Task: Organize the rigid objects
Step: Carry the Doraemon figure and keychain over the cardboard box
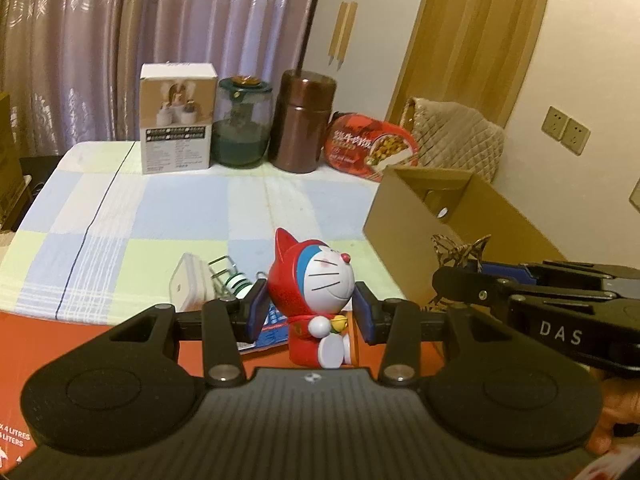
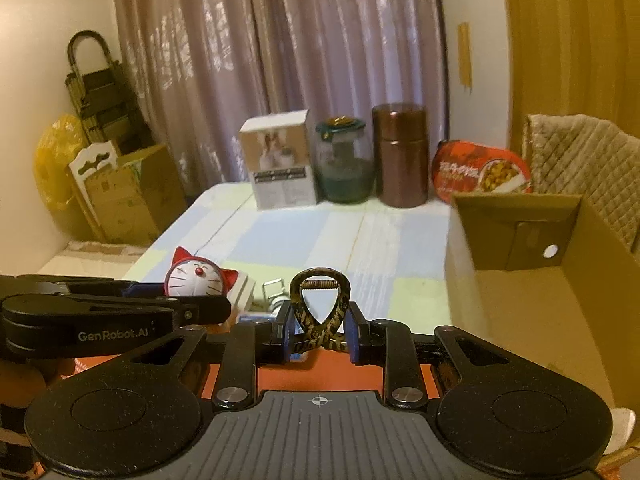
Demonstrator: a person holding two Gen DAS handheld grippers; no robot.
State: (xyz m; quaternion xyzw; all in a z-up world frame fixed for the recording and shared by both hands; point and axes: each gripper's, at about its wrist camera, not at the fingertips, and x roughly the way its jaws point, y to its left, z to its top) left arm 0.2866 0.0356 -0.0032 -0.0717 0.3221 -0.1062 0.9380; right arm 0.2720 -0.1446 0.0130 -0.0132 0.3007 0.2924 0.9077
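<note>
Two grippers each carry one rigid item above the checked tablecloth (image 1: 168,216). The left gripper (image 1: 310,310) has its blue pads pinched against the sides of a red cat figurine (image 1: 312,280), gripping it at the head, where the shape is widest; the toy sits upright between the jaws, clear of the cloth. It looks like hollow hard plastic, so probably light and stiff, but its glossy rounded head offers only small contact patches and could swivel or slip if the squeeze eases. A hold across the flatter sides of the hood seems safer than one on the small arms or the bell. The right gripper (image 2: 320,332) is pressed nearly together on a patterned hair claw (image 2: 320,308), clamping it at the crossing of the handles with the spring loop standing above the pads. That clip is thin, light and likely brittle at its teeth, and squeezing the handles may open it, so a steady pinch matters. An open cardboard box (image 2: 516,236) stands just to the right, a probable destination. A white box (image 1: 176,116), glass jar (image 1: 242,128) and brown canister (image 1: 300,120) line the far edge.
</note>
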